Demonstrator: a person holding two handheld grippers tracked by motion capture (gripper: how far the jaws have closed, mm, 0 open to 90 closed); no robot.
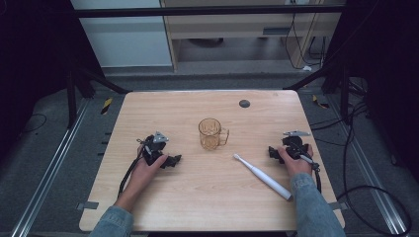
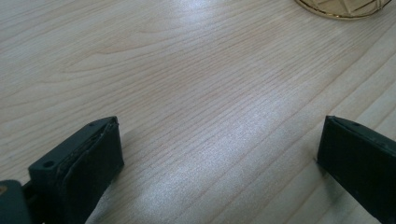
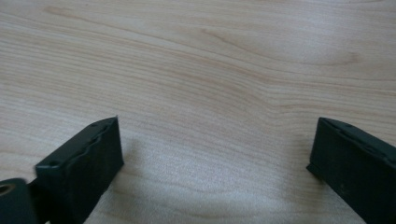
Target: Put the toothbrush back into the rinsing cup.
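Nearest the person, a white toothbrush [image 1: 262,176] lies flat on the table [image 1: 197,207], just beside the right gripper [image 1: 274,152], whose jaws stand wide and empty. The left gripper [image 1: 174,160] rests likewise, wide open, holding nothing. Farther off, an amber glass mug [image 1: 211,134] stands upright between them. A careless sweep could topple the mug or roll the toothbrush away.

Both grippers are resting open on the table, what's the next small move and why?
Probably swing the right gripper left toward the toothbrush: it lies flat and untouched beside that hand, jaws already apart, while the mug stands upright and empty nearby.
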